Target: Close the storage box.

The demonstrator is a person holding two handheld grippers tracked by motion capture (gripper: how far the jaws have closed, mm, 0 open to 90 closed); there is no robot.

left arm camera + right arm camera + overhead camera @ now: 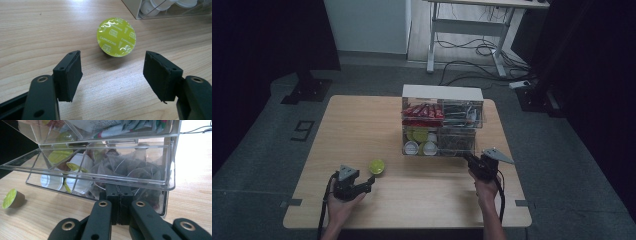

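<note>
Located the small round coffee capsule [116,37] with lime-green foil lid on the pale wooden table [362,130], in front of the clear acrylic two-tier organiser [442,92] and off its left front corner, apart from the wall. Found resting tilted, lid up and turned toward the left gripper [112,72].

Recorded the left gripper as released: jaws spread wide, pads bare, set short of the capsule on the side away from the organiser, touching nothing.

Recorded the right gripper [119,192] as clenched, pads pressed together, tips up against the front wall of the organiser's lower transparent drawer [100,180], under its rim. Could not confirm whether a thin lip or handle was pinched between the pads. Observed the drawer standing out from the organiser, with mesh tea bags [130,170] behind the jaws and white and green pods [75,170] in the next compartment.

Handling, as judged:
- Assumed light, with a stiff plastic cup likely to skid or roll on the bare wood.
- Treated the foil lid as thin and easily dented; kept off it.
- Recommended taking hold across the side wall, pads on opposite flanks just below the rim, with moderate squeeze.
</note>
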